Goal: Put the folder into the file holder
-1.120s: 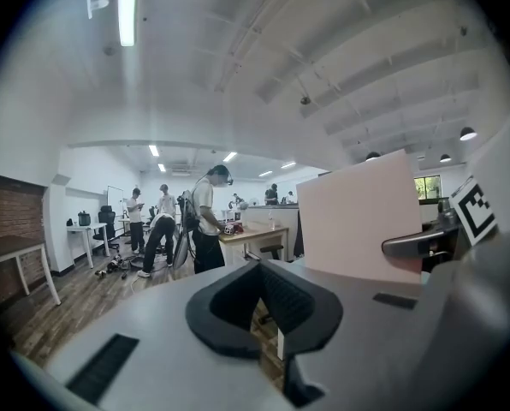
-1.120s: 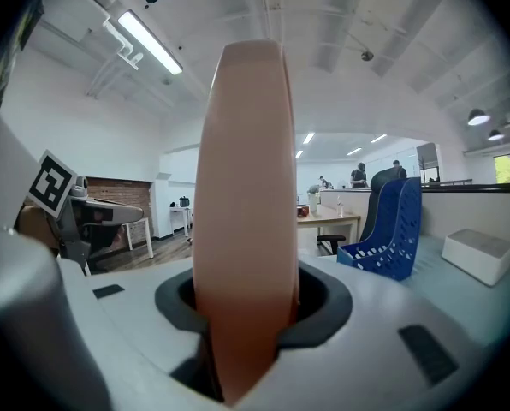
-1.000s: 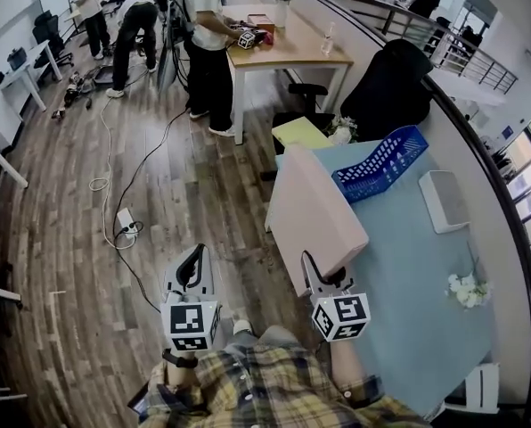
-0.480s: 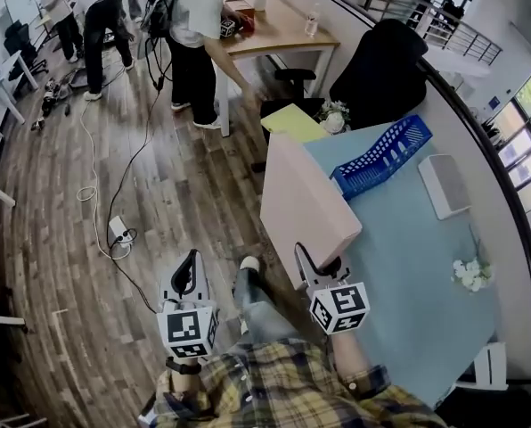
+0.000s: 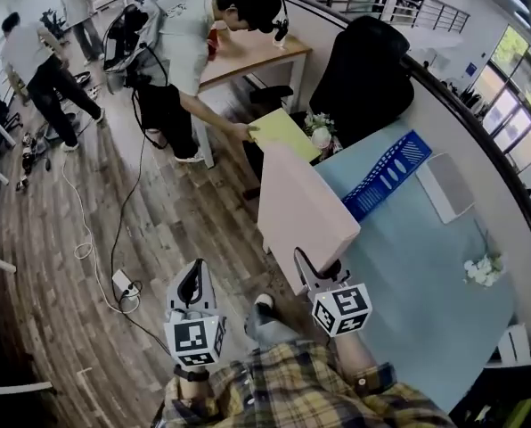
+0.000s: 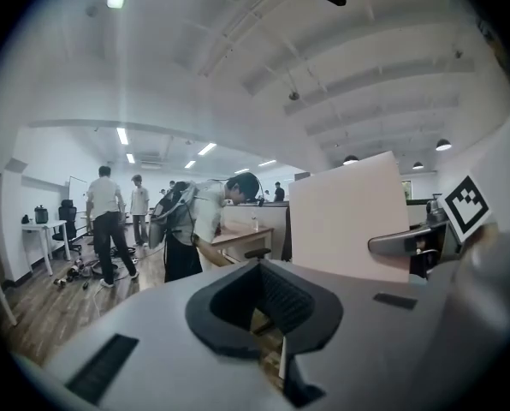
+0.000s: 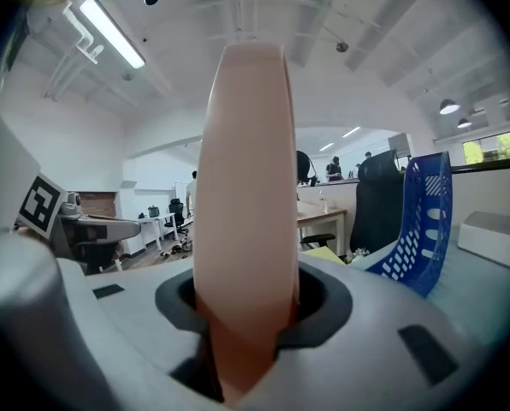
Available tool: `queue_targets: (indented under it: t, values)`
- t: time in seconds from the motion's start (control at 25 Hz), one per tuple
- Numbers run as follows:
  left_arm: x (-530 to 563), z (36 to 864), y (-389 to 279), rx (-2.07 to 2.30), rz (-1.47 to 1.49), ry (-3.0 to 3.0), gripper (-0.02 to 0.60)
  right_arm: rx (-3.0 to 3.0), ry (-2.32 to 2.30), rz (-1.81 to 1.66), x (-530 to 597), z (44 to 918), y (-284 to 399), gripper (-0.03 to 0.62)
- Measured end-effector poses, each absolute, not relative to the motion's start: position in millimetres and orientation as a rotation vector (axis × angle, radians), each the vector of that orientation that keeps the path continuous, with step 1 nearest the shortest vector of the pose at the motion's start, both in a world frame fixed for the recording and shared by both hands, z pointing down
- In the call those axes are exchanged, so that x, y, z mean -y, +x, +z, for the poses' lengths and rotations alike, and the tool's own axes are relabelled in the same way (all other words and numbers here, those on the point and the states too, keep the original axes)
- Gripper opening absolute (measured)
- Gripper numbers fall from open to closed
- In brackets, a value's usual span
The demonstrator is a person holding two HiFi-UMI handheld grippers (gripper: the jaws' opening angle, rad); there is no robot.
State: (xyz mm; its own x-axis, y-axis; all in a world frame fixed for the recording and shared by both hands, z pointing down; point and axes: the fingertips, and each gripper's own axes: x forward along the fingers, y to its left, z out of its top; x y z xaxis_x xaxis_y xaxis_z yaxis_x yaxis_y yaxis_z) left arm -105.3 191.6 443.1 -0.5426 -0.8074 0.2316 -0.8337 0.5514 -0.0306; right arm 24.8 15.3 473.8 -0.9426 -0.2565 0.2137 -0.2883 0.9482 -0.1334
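Observation:
In the head view my right gripper [image 5: 314,270] is shut on the lower edge of a pink folder [image 5: 306,208]. The folder stands on edge, tilted, over the near left edge of the light blue table [image 5: 426,275]. In the right gripper view the pink folder [image 7: 242,187] rises straight up between the jaws of the right gripper [image 7: 242,315]. A blue mesh file holder [image 5: 386,175] lies on the table behind the folder, and the same file holder [image 7: 422,221] shows at the right. My left gripper [image 5: 192,279] hangs over the wooden floor, shut and holding nothing. From the left gripper [image 6: 259,302] the folder [image 6: 349,212] appears to the right.
A person leans over from a wooden desk [image 5: 248,56] with a hand on a yellow sheet [image 5: 283,132] at the table's far corner. A black chair [image 5: 359,78] stands behind it. A white tray [image 5: 448,185] and white flowers [image 5: 484,268] lie on the table. A cable and power strip [image 5: 123,283] lie on the floor.
Both grippers have travelled sideways with the folder still held. The person at the wooden desk has bent over and reached to the yellow sheet.

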Motion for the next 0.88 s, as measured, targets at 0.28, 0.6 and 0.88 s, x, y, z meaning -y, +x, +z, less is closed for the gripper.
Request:
queue_targets:
  t: [0.28,0.6,0.88]
  values:
    - [-102,427,-150,2.502,0.242,1.599,-0.009,2.921,0.582,0.306,37,458,-4,0.163]
    - [-32,425,-156,2.368,0.273,1.800,-0.009,2.906,0.761,0.379,73,455,0,0.163]
    - [11,424,-153,2.291,0.294,1.912,-0.009,2.884,0.897,0.424,91,454,17,0.163]
